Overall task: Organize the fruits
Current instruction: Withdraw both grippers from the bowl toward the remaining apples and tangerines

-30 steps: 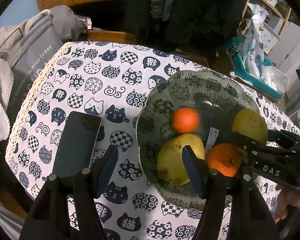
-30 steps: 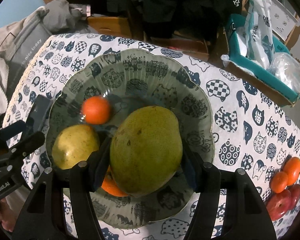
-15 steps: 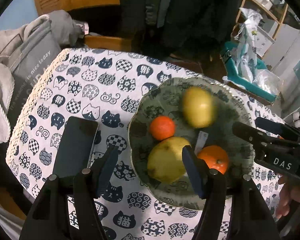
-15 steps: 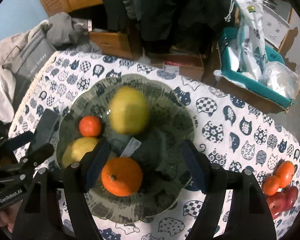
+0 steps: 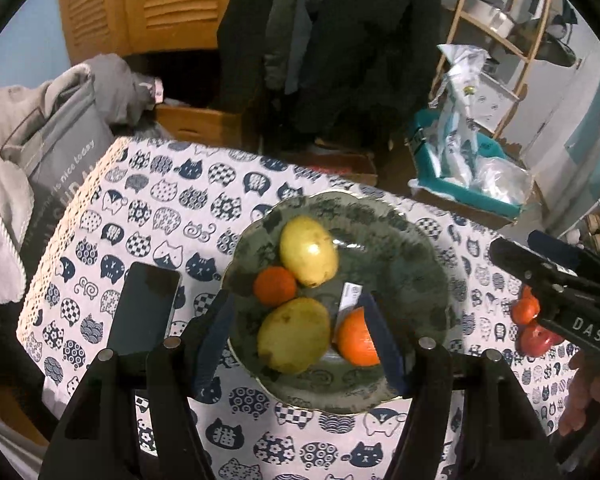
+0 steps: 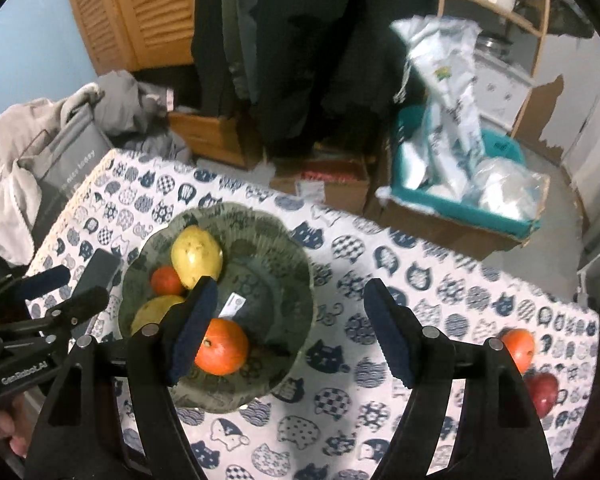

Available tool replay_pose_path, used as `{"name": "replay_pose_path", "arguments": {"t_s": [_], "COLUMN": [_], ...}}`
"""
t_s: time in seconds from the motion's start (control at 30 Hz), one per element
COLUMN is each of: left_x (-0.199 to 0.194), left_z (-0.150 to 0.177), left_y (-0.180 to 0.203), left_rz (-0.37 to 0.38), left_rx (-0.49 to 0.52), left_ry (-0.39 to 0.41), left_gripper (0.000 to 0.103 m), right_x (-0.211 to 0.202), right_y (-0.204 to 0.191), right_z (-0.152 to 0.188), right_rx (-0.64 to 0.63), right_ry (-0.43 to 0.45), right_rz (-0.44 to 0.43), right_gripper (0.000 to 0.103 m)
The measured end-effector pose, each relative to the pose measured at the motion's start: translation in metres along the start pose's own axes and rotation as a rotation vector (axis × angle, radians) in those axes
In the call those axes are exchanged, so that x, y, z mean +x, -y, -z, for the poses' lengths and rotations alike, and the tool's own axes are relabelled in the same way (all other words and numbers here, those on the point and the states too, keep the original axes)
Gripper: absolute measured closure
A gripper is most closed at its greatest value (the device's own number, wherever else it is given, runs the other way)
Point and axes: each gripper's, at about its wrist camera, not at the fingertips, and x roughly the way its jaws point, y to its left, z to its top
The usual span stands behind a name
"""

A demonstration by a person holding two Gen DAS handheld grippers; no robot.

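loose fruit (image 6: pixel 520 346) sat off to the right gripper's (image 6: pixel 290 330) side (both grippers' jaws apart, empty), well away from the bowl (image 6: pixel 292 280)

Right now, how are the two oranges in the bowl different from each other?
The big orange looks clearly larger than the small orange. The big orange lies at the near side of the bowl, next to a white label; the small orange sits farther back, tucked between the two yellow-green pears. The big orange shows its stem dimple; the small orange doesn't. Both are round, orange and lie loose in the bowl.
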Motion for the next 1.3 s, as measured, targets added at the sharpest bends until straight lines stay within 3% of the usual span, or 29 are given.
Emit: {"name": "replay_pose_path", "arguments": {"t_s": [0.57,1.3], "left_x": [-0.053,-0.099], "left_z": [0.0,0.011], "left_y": [0.045,0.112], "left_rz": [0.044,0.09], "left_rx": [0.08,0.178], "left_ry": [0.105,0.199], "left_gripper": [0.023,0.014], "right_x": [-0.095,-0.172], "right_y": [0.049,0.125], "right_z": [0.018,0.072], "right_rx": [0.035,0.108], "right_ry": [0.143,0.241], "right_rz": [0.078,0.173], "right_gripper": [0.026,0.021]}}
